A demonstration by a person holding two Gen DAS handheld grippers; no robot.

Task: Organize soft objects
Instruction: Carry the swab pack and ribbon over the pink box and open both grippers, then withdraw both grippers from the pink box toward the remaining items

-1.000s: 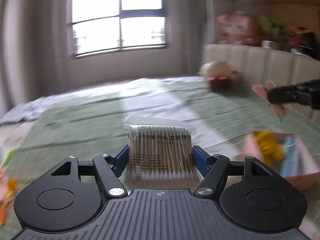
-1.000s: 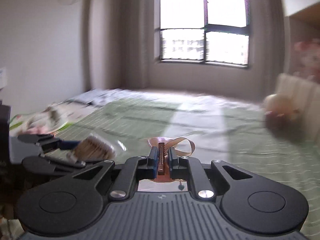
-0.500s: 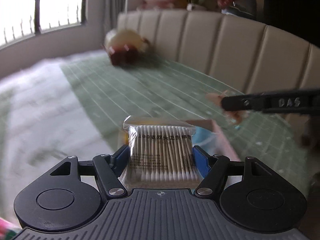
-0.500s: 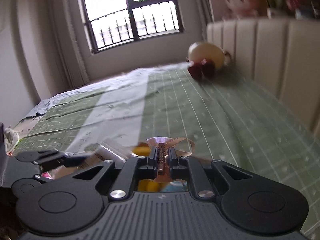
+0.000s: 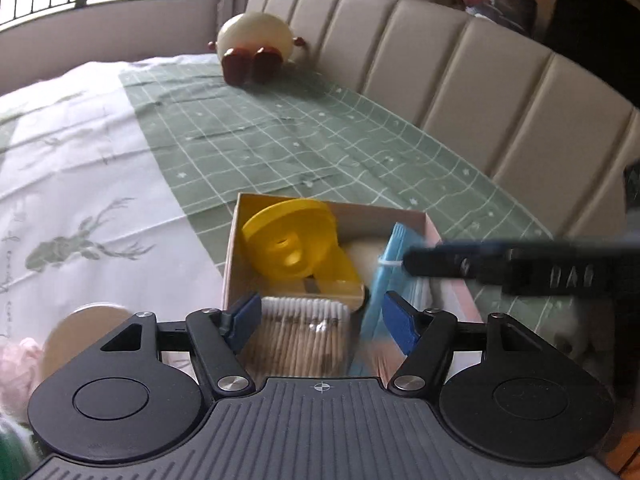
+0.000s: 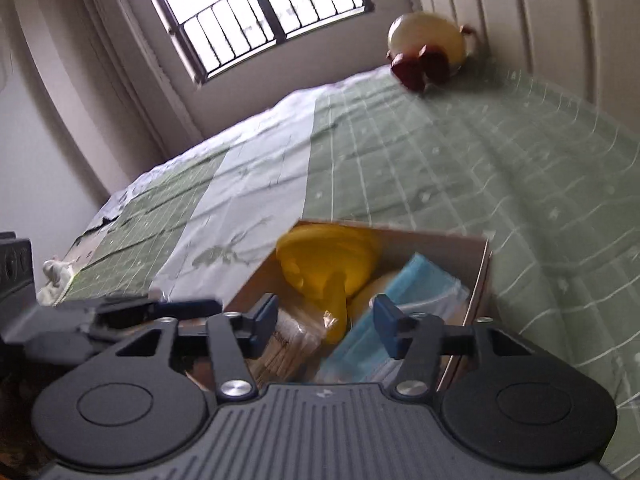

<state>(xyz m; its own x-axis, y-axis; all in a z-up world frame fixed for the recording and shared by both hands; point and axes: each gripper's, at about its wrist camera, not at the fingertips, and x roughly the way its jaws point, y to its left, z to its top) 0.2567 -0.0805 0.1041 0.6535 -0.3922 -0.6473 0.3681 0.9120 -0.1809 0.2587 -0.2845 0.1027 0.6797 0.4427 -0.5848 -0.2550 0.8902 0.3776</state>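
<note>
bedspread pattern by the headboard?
Green with a white grid on the bedspread; clearest in the left wrist view.

one box (image 5: 236, 248); one cotton-swab pack (image 5: 304, 332); one yellow tape dispenser (image 5: 296, 244); one plush toy (image 5: 256, 40)

Daylit barred window (image 6: 264, 16), beige padded headboard (image 5: 460, 92), green bedspread (image 6: 460, 160).

A: Box (image 5: 232, 256) tan card; yellow tape dispenser (image 5: 294, 246), pale-blue mask pack (image 6: 404, 304), beige cotton swabs (image 5: 300, 340)

B: Bedspread (image 5: 304, 136) green, white grid, stars; white panel (image 5: 76, 184) with green deer. Gripper pads (image 5: 400, 328) blue
</note>
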